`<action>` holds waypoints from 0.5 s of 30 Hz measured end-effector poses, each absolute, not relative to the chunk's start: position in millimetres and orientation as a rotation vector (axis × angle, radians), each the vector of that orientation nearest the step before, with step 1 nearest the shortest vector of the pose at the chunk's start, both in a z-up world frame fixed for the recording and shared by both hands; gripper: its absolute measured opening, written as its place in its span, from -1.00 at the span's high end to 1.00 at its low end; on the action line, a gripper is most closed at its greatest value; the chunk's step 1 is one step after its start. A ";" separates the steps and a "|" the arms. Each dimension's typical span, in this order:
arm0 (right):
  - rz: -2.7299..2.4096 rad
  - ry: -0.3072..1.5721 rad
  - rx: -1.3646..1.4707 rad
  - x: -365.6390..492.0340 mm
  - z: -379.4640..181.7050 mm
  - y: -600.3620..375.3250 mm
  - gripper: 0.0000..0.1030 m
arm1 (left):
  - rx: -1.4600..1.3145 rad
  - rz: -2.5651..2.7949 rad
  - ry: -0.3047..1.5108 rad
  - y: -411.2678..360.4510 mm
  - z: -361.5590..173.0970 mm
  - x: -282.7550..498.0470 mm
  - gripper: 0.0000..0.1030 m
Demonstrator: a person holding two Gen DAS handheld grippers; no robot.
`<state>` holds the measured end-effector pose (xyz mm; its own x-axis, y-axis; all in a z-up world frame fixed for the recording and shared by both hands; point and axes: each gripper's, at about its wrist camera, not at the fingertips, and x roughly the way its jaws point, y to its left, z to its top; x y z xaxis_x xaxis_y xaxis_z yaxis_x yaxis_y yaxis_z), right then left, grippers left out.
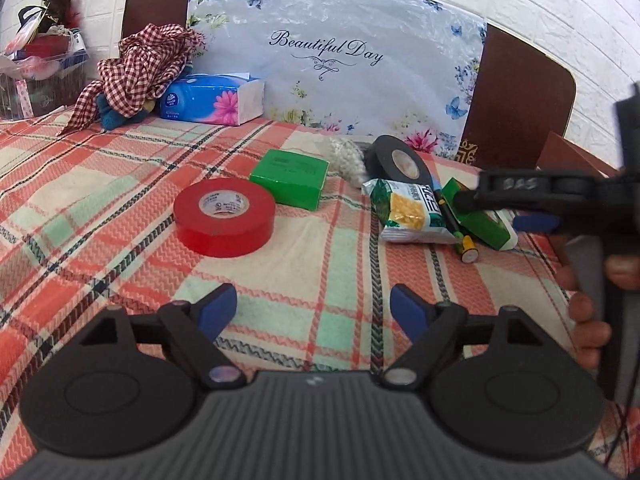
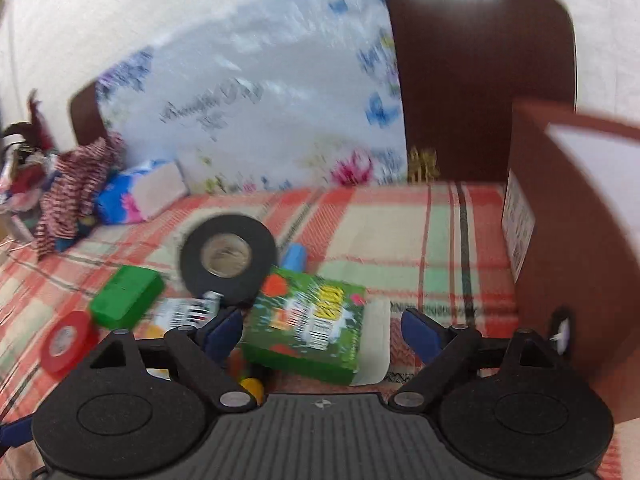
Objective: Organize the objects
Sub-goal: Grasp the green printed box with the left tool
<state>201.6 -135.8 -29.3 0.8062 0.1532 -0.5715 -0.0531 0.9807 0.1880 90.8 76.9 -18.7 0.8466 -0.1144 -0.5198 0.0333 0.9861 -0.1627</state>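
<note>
On the plaid cloth lie a red tape roll (image 1: 225, 216), a plain green box (image 1: 289, 179), a black tape roll (image 1: 398, 163), a snack packet (image 1: 410, 210), a battery (image 1: 468, 249) and a printed green box (image 1: 486, 222). My left gripper (image 1: 313, 312) is open and empty, low over the cloth in front of the red roll. My right gripper (image 2: 322, 330) is open, its jaws on either side of the printed green box (image 2: 308, 326); it also shows at the right of the left wrist view (image 1: 500, 204). The right wrist view is blurred. It also holds the black roll (image 2: 228, 260) and red roll (image 2: 64, 346).
A brown cardboard box (image 2: 568, 240) stands at the right. A tissue box (image 1: 212, 98) and a checked cloth (image 1: 138, 70) lie at the back left, in front of a floral "Beautiful Day" bag (image 1: 332, 60). A white beaded bag (image 1: 347, 156) sits by the black roll.
</note>
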 end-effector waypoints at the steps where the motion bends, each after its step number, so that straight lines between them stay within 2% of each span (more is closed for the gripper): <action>1: 0.122 0.648 0.203 205.9 -36.2 -141.1 -0.49 | -0.151 -0.079 0.556 77.3 -18.9 91.0 -0.66; 2: 0.125 0.621 0.212 199.2 -38.9 -142.0 -0.19 | -0.153 -0.079 0.556 77.2 -18.8 91.0 -0.66; 5: 0.168 0.628 0.173 180.5 -36.9 -141.7 -0.17 | -0.154 -0.080 0.557 77.5 -18.8 91.6 -0.66; 12: 0.225 0.620 -0.089 78.2 -40.5 -154.3 -0.18 | -0.130 -0.074 0.562 74.0 -18.6 91.7 -0.67; 13: 0.228 0.623 -0.101 62.2 -41.1 -159.5 -0.22 | -0.122 -0.072 0.564 72.9 -18.7 91.9 -0.67; 15: 0.222 0.618 -0.095 31.7 -41.8 -172.8 -0.48 | -0.104 -0.067 0.569 70.4 -18.8 92.2 -0.67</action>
<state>31.7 -172.8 -41.8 0.7924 0.1778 -0.5835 -0.2345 0.9719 -0.0224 92.2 70.4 -18.8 0.8404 -0.0922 -0.5340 0.0348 0.9926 -0.1166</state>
